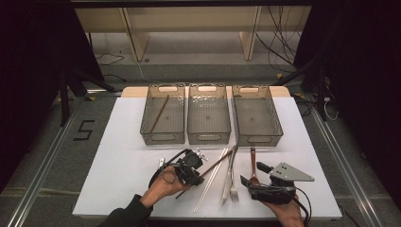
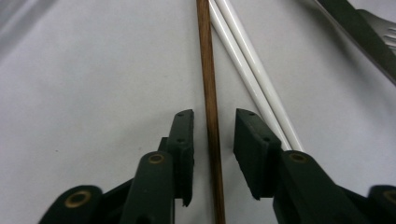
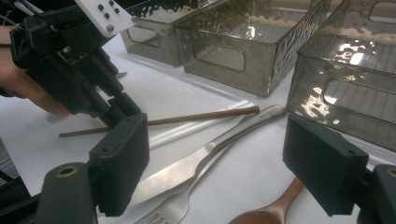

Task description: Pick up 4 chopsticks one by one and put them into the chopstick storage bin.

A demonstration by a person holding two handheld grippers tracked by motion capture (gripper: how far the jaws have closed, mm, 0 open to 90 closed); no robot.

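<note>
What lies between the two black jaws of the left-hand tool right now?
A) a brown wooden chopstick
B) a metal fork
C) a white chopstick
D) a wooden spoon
A: in the left gripper view the brown wooden chopstick runs up between the left tool's jaws, with the white chopsticks lying just beside them.

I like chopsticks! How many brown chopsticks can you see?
2: one brown chopstick lies in the left bin; the other lies on the table between the left gripper jaws.

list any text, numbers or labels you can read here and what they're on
"5": a large dark numeral marked on the grey floor, left of the white table.
No other writing is readable on the bins, cutlery or claws.
</note>
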